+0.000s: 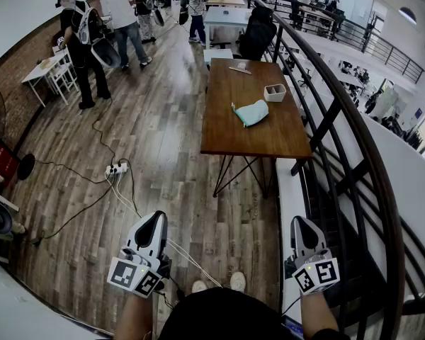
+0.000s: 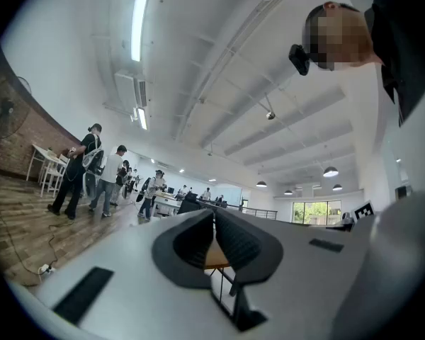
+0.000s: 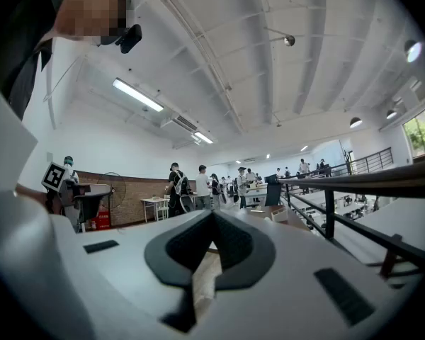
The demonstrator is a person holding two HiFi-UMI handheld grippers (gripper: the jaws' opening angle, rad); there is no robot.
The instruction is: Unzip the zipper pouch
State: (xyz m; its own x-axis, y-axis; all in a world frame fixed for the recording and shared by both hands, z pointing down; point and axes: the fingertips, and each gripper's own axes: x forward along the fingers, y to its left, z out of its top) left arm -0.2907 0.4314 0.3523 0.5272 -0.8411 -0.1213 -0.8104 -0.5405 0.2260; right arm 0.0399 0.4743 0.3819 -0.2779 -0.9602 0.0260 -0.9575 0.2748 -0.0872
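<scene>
A light teal zipper pouch [image 1: 252, 112] lies near the middle of a brown wooden table [image 1: 227, 129], well ahead of me. My left gripper [image 1: 154, 227] is held low at the bottom left of the head view, far short of the table, its jaws shut and empty. My right gripper [image 1: 302, 232] is at the bottom right, level with the left, also shut and empty. In the left gripper view the left gripper's [image 2: 213, 217] tips meet with only the distant table edge behind them. The right gripper's [image 3: 212, 218] tips likewise touch in the right gripper view.
A small white box [image 1: 274, 92] and a thin flat item [image 1: 239, 69] lie on the table's far part. A black railing [image 1: 340, 119] curves along the right. A power strip with cables [image 1: 115, 168] lies on the wooden floor at left. Several people [image 1: 85, 41] stand far left.
</scene>
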